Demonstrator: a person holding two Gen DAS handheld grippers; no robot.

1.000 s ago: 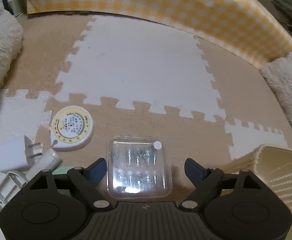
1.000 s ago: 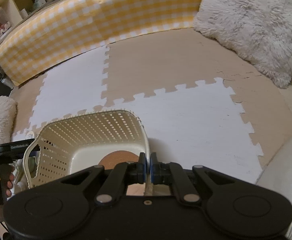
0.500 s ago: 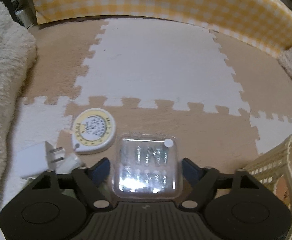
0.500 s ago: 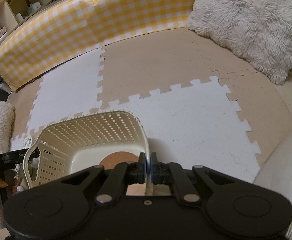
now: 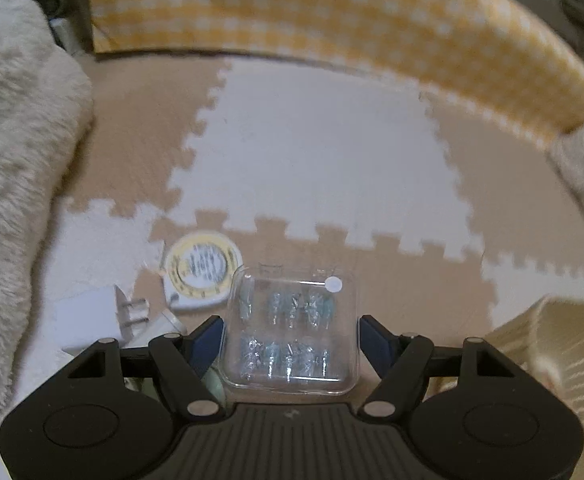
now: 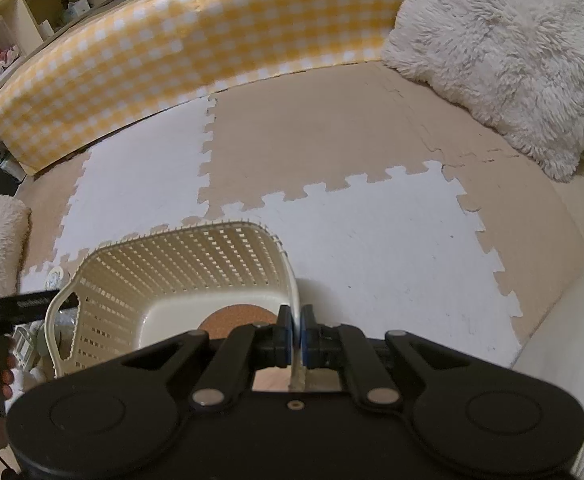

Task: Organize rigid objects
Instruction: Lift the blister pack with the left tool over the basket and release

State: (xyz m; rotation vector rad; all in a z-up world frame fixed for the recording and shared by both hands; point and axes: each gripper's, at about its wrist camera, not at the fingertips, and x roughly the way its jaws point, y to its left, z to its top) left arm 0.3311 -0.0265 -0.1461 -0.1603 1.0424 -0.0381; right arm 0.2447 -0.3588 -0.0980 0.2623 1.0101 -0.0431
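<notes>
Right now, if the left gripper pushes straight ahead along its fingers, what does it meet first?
The left gripper already straddles the clear square plastic case; beyond it, likely just bare tan-and-white foam puzzle mat, though depth is unclear.

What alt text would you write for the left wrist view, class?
A clear plastic case sits between the open fingers of the left gripper, on a foam puzzle mat. A round tape measure and white plug lie left; a basket stands right.

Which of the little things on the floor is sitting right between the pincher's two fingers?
The clear plastic case. It sits between the left gripper's blue pads, while the round yellow tape measure and white plug lie off to the left.
</notes>
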